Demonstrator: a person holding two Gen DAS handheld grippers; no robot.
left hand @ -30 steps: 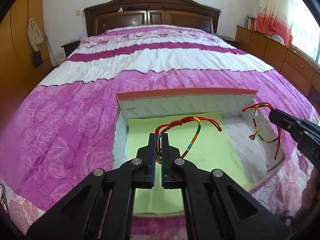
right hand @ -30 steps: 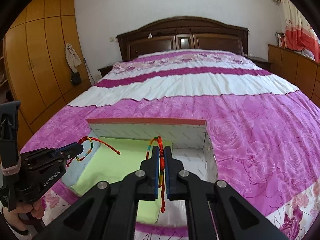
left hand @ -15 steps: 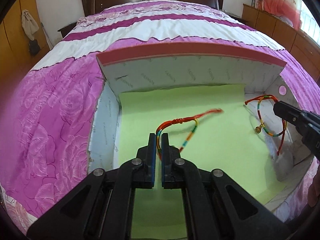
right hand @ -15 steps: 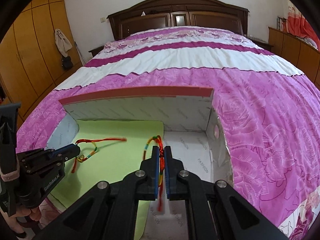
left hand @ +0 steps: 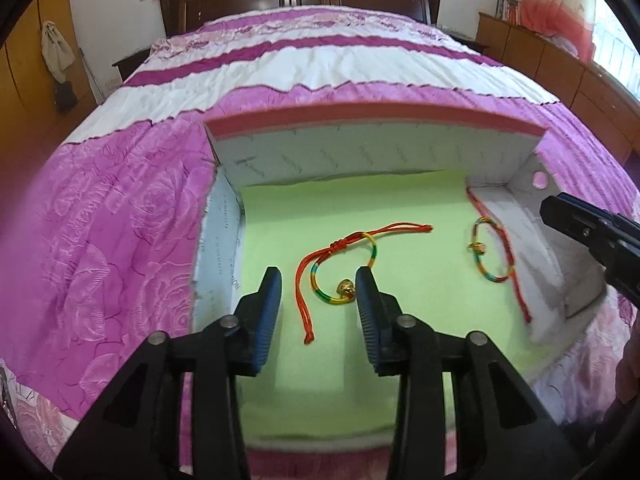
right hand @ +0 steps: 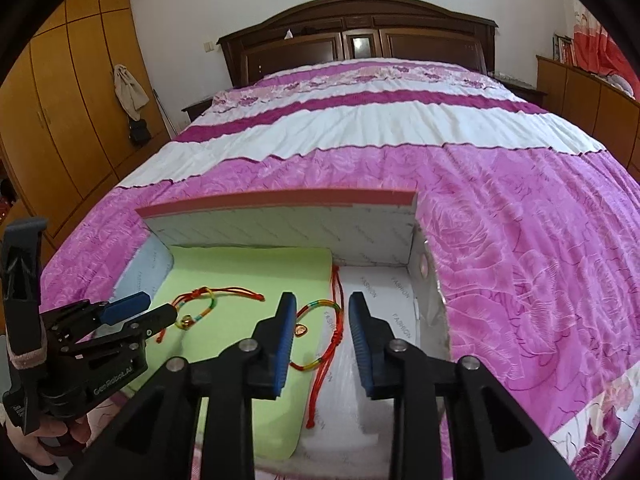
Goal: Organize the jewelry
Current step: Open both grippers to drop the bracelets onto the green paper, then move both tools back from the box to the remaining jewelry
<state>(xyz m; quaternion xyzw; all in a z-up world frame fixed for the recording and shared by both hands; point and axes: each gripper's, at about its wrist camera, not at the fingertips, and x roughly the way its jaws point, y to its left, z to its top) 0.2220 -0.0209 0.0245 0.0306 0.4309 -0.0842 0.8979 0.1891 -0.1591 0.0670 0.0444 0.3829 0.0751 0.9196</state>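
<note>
2 rainbow-cord bracelets (left hand: 344, 268) (right hand: 320, 332) lie flat; left tool (left hand: 320, 292), right tool (right hand: 322, 320) gape apart.

bright daylight from window (left hand: 612, 52) at right, blown-out glare there, heavy fisheye curvature, dark vignetted corners, slight motion blur

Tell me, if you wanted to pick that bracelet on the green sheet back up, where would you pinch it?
Probably the knot of the bracelet. It is the thickest, slightly raised part, while the cord lies flat on the green sheet. Bring the open left gripper straight down, fingers either side of the knot, clear of the gold bead.
</note>
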